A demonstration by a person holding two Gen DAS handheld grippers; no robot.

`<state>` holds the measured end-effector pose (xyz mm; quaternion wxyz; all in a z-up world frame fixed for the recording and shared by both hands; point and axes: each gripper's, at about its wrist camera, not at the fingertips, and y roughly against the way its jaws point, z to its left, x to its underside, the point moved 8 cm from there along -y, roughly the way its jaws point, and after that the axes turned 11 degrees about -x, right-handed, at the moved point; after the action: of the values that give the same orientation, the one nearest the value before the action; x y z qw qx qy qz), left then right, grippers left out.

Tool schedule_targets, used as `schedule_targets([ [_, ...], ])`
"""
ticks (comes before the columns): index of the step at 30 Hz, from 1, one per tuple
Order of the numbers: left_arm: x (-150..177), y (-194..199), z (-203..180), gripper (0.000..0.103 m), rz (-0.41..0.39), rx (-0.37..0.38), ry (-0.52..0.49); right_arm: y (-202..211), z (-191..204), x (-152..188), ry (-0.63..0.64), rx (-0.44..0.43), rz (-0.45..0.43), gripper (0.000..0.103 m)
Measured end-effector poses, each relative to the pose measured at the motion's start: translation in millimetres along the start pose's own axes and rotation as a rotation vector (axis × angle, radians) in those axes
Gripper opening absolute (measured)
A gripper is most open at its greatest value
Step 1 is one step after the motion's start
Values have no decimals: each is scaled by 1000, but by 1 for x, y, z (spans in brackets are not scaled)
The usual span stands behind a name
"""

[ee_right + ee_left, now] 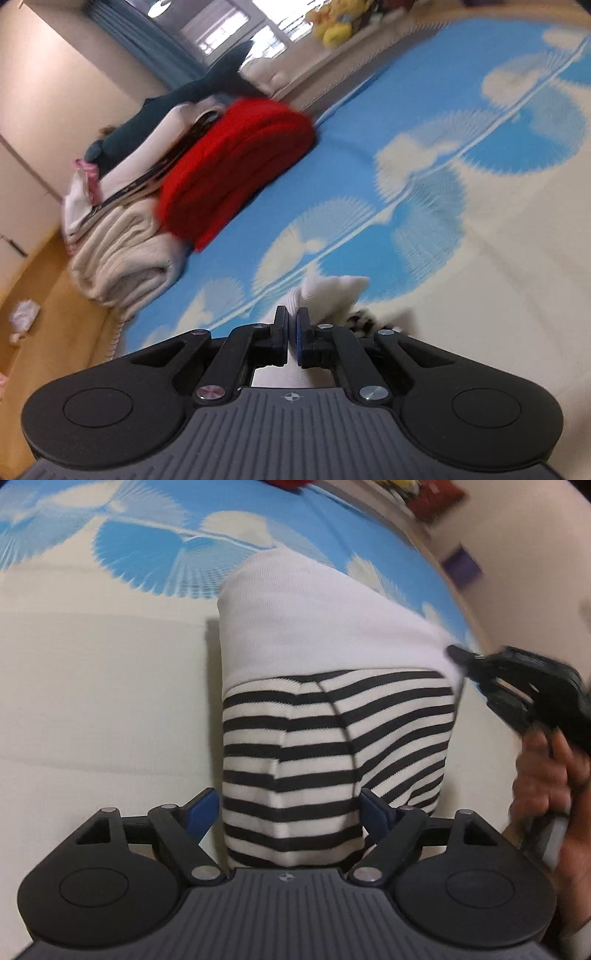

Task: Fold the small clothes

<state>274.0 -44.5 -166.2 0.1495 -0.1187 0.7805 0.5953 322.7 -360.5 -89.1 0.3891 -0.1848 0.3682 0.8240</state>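
A small garment (332, 701) lies folded on the bed, white at the far half and black-and-white striped at the near half. My left gripper (288, 812) is open, its blue-padded fingers (201, 810) straddling the striped near end. My right gripper (456, 653) comes in from the right and pinches the white fabric's right corner. In the right wrist view my right gripper (292, 332) is shut on the white cloth (332, 291), which bunches up just past the fingertips; a bit of stripe shows beside it.
The bed sheet (424, 166) is blue and cream with cloud prints. A stack of folded clothes, red sweater (236, 166) on top beside cream knit (122, 258), sits at the far left of the bed. Wooden floor (44, 295) lies beyond the edge.
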Motion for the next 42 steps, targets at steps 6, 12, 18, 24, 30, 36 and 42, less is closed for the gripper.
schedule_targets([
  [6,19,-23,-8,89,37,-153,-217,-39,-41,35,46,253,225,3],
  [12,15,-11,-8,88,17,-91,-166,-47,-35,41,93,267,238,5],
  [18,5,-2,7,88,17,-38,-50,-18,-31,31,10,92,188,49],
  [24,2,1,6,88,-7,-32,-22,-5,-38,59,-4,-32,353,50],
  [30,-4,4,6,88,-23,-15,46,7,-35,84,149,-28,453,50],
  [36,-8,5,0,88,-42,-2,48,24,-37,73,205,-13,397,7],
  [42,-19,15,1,88,-90,10,62,61,-22,43,162,-101,276,5],
])
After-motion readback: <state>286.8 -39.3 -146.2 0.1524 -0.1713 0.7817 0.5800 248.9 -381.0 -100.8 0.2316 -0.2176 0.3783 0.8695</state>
